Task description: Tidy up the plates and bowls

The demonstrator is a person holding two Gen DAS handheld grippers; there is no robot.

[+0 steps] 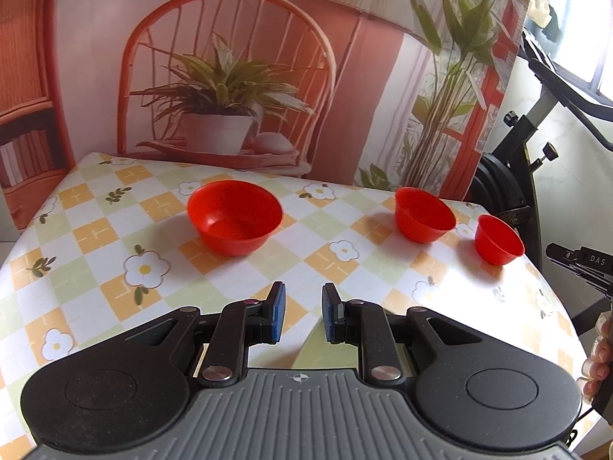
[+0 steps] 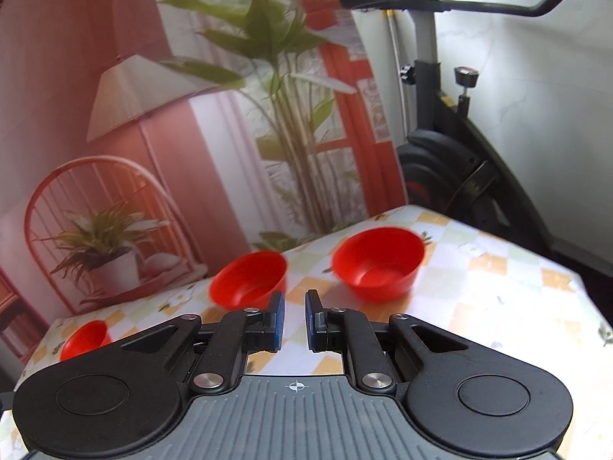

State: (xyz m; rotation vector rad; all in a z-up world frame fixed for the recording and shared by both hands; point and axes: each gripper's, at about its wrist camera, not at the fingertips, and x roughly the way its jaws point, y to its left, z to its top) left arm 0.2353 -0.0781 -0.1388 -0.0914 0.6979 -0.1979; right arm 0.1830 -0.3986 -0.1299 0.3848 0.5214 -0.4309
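three red bowls (image 1: pixel 235 216) sit apart on the desk (image 1: pixel 95 230), unstacked; left gripper (image 1: pixel 303 312) and right gripper (image 2: pixel 295 316) jaws open, empty, ready to nest them

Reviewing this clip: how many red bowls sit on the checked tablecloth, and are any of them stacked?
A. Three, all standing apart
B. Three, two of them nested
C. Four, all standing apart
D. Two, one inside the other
A: the left wrist view shows a large red bowl, a medium red bowl and a small red bowl, each upright on the tablecloth with bare cloth between them.
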